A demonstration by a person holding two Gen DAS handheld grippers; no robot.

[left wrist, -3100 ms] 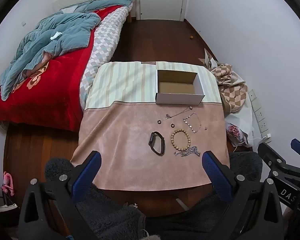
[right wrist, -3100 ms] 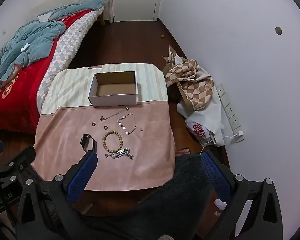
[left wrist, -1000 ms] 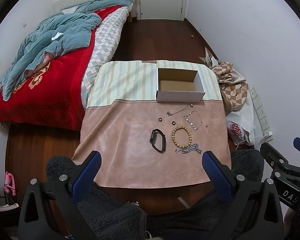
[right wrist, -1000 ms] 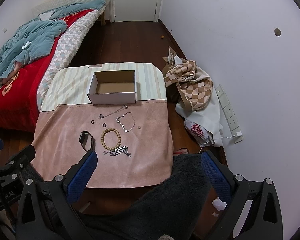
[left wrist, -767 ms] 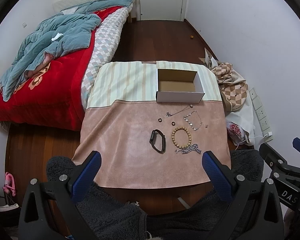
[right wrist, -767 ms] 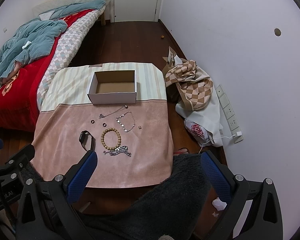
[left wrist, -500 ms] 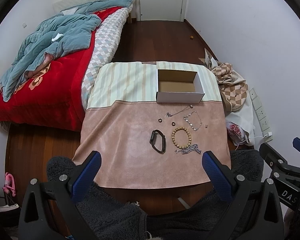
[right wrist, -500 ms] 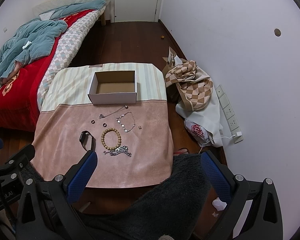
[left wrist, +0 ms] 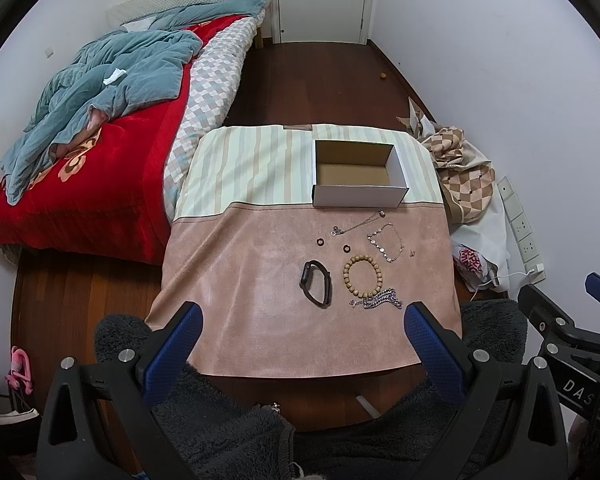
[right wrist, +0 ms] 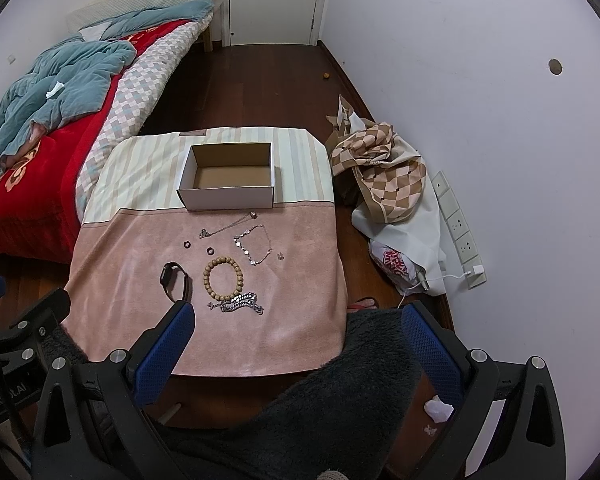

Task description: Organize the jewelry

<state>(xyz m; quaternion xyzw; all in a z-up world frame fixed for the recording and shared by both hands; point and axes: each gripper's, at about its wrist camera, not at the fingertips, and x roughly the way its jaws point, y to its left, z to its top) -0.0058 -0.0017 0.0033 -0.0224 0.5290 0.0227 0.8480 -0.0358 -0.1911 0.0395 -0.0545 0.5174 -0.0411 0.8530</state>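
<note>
On the pink half of the cloth-covered table (left wrist: 236, 280), just in front of the empty cardboard box (left wrist: 356, 196), the jewelry lies spread out and untouched. Going left to right: the black band (left wrist: 316, 282) looks light and springy, probably best pinched across one side of its loop. Beside it, the wooden bead bracelet (left wrist: 361, 275) is likely light but inclined to roll, so a grip across the beads suits. Near the table's front, the silver chain bracelet (left wrist: 380, 302) should be limp and slippery; taking its bunched middle seems safest. Two small rings (left wrist: 320, 242) and the thin necklaces (left wrist: 386, 236) look fiddly. Both the left gripper (left wrist: 300, 344) and right gripper (right wrist: 296, 340) hang wide apart, empty, well short of the table's near edge, with bare cloth to the left for approach.
</note>
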